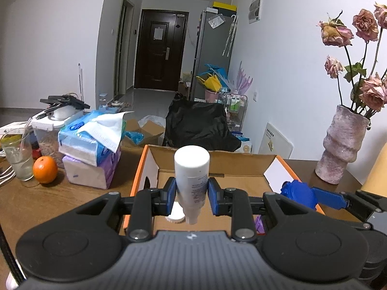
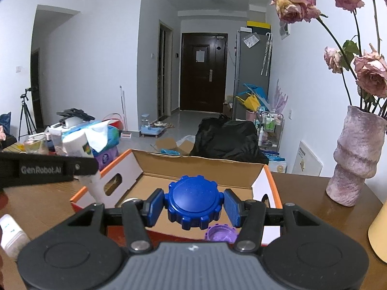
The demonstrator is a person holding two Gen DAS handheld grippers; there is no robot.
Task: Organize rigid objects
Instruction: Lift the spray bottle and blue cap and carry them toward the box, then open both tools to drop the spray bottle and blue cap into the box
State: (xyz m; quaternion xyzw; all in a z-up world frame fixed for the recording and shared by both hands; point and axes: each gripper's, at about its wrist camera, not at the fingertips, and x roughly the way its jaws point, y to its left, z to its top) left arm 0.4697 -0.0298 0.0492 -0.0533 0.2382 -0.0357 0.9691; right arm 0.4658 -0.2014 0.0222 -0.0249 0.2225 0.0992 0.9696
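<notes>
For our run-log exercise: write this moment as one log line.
left gripper: shut on white bottle | right gripper: shut on blue cap | both above cardboard box | purple cap in box

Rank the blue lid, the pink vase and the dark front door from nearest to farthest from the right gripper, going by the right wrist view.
1. Blue lid: clamped in the right gripper, over the cardboard box.
2. Pink vase: on the table to the right.
3. Dark front door: at the hallway's far end.
</notes>
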